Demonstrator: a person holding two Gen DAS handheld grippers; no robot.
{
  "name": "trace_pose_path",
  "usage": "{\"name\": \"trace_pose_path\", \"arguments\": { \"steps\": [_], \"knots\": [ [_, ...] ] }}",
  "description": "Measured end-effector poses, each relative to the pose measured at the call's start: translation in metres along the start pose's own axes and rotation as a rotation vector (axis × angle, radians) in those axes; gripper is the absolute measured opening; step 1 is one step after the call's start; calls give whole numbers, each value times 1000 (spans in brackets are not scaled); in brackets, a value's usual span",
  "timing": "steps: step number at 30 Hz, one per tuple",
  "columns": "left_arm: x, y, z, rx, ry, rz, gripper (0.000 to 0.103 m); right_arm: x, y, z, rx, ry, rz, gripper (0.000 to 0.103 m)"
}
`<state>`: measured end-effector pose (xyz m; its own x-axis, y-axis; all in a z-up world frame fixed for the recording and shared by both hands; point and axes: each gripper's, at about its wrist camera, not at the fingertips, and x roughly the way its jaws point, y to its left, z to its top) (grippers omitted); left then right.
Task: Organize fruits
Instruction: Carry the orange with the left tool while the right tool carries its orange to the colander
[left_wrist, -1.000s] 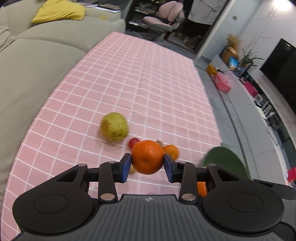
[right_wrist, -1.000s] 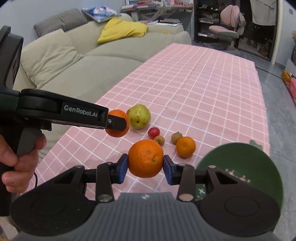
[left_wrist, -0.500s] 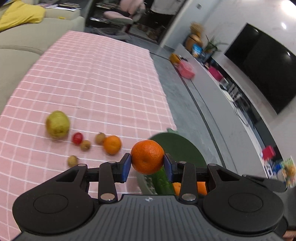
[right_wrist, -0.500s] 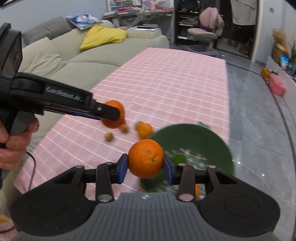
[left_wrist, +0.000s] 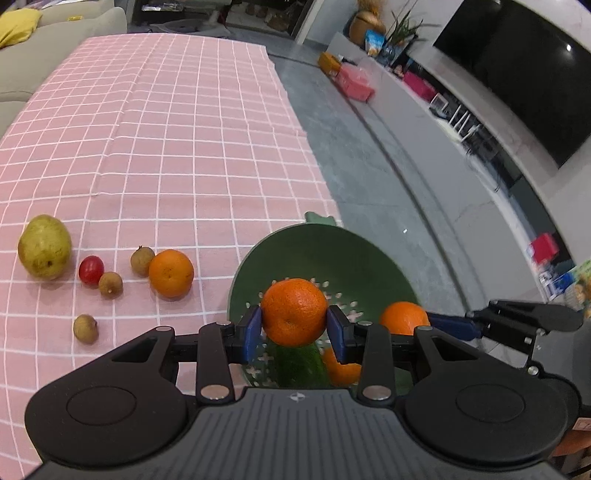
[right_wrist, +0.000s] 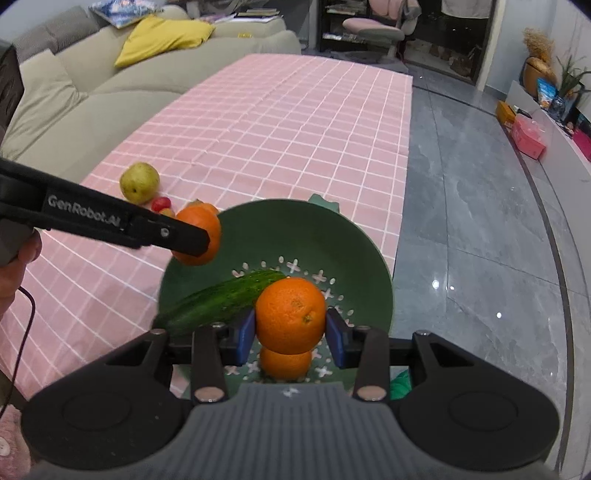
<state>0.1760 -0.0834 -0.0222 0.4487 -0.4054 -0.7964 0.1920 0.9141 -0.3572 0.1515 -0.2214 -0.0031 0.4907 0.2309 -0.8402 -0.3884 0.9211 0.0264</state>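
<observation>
- The left gripper (left_wrist: 294, 329) clamps one orange (left_wrist: 294, 312) over the green colander (left_wrist: 295, 240), near its left rim.
- The right gripper (right_wrist: 290, 335) pinches a second orange (right_wrist: 290, 315) above the colander's middle, directly over a third orange (right_wrist: 285, 363) lying inside beside the cucumber (right_wrist: 221, 301).
- Judgement: lower both close to the bottom, offset the right fruit toward bare floor, then release gently.

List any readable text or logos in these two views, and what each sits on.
"GenRobot.AI": white lettering on the side of the left gripper, seen from the right wrist view.
Small white emblem, no letters: on each camera's own gripper body, as on the right gripper.
Packages on the far TV counter: print too small and blurred to read.
</observation>
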Motion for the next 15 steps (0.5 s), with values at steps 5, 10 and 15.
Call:
{"name": "trace_pose_path", "arguments": {
  "steps": [5, 10, 15],
  "knots": [
    [20, 3, 5, 8, 43, 27, 43, 37, -3, 13, -46, 56, 5, 38],
    [34, 6, 11, -2, 65, 24, 43, 70, -5, 19, -77, 117, 1, 38],
    [46, 8, 15, -2, 82, 31, 43, 90, -6, 21, -120, 154, 2, 38]
  ]
}}
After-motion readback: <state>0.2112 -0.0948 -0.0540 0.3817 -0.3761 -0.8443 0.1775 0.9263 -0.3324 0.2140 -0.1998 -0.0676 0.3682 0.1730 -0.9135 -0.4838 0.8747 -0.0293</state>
